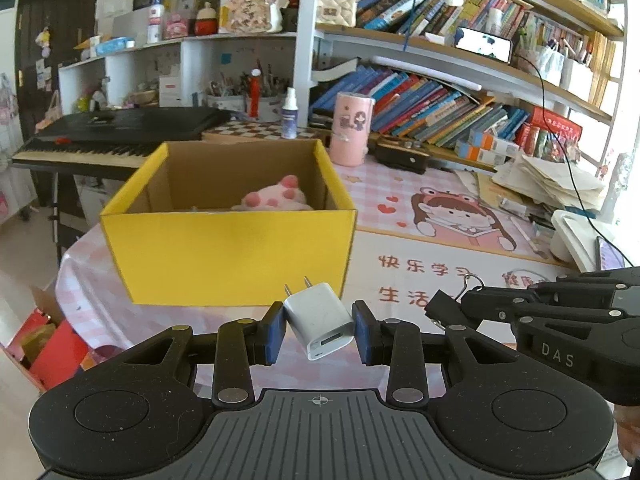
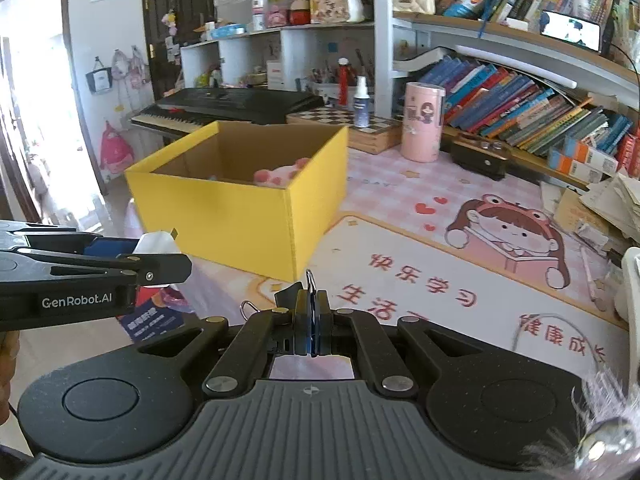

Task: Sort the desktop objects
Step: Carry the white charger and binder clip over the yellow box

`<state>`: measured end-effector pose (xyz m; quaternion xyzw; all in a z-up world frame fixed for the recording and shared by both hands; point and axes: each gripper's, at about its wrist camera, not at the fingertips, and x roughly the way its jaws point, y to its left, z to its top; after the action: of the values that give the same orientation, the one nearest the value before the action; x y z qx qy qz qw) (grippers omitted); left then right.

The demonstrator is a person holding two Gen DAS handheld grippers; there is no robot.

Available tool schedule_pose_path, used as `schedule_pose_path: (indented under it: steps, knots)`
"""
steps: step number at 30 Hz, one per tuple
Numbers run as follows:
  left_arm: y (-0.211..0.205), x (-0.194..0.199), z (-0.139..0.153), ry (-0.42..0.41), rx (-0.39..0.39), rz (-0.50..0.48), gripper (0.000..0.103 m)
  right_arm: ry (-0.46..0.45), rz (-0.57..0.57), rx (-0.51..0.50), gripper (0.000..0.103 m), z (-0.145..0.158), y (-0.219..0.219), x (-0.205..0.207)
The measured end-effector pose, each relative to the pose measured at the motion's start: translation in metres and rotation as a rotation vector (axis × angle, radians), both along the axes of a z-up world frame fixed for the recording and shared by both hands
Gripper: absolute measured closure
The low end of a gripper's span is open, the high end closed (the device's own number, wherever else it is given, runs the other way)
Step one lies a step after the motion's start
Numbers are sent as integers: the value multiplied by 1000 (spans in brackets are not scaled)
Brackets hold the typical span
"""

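The left gripper (image 1: 319, 330) pinches a white charger (image 1: 320, 322) between its blue pads (image 1: 276, 332), held above the desk mat (image 1: 440, 264). The charger's long axis runs from about 5 o'clock to 11 o'clock in the left wrist view: its two prongs point up toward 11, at the yellow box (image 1: 228, 256), and its USB port faces back toward 5.

The right gripper (image 2: 312, 320) has its jaws pressed together on a black binder clip (image 2: 294, 296). The clip's wire handle stands upright at 12 o'clock between the pads; its black body juts toward 10, with a second wire loop out at 9.

The box sits at 12 o'clock from the left gripper and 11 from the right, open-topped, with a pink plush (image 1: 276, 198) inside against its far right wall.
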<state>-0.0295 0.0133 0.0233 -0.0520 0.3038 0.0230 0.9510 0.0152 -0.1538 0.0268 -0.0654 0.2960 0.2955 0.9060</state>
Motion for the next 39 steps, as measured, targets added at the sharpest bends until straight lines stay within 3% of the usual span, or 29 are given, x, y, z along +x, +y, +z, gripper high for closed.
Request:
schedule_pose_path:
  steps: [25, 39]
  knots:
    - [49, -25, 2, -32, -21, 75, 69, -19, 78, -5, 101, 5, 51, -15]
    - [75, 9, 22, -112, -17, 120, 69, -63, 79, 13, 101, 25, 75, 18]
